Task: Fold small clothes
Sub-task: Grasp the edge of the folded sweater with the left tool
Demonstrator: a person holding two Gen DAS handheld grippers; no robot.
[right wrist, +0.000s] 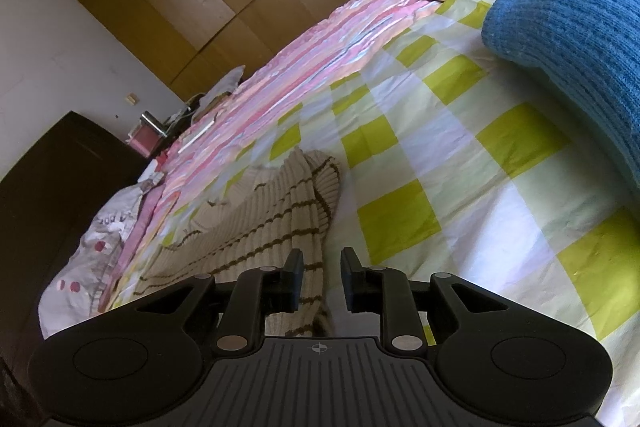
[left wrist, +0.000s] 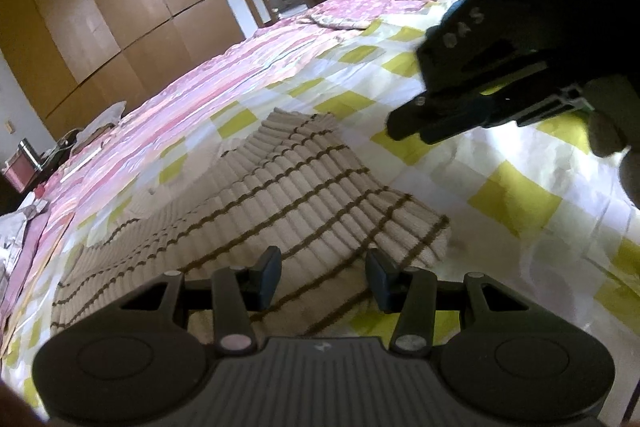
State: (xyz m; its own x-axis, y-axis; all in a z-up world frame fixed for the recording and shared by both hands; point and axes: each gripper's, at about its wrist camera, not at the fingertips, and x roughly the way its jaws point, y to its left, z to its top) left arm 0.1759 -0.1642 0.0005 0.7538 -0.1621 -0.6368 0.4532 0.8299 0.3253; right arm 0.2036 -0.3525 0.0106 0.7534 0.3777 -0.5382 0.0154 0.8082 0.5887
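Striped beige sweater (left wrist: 280, 195) lies spread on the bed's checked quilt (left wrist: 500, 195) (yellow-green and white squares). Left claw (left wrist: 324, 277) hovers over its near edge, fingers apart, gripping nothing. Right claw (right wrist: 322, 279) also stands apart and empty, at the sweater's right edge; a blue knit (right wrist: 572, 27) lies well apart.

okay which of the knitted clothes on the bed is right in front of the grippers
The beige ribbed sweater with thin brown stripes, lying flat just ahead of both open grippers. The blue knit sits farther off, up by the right side.
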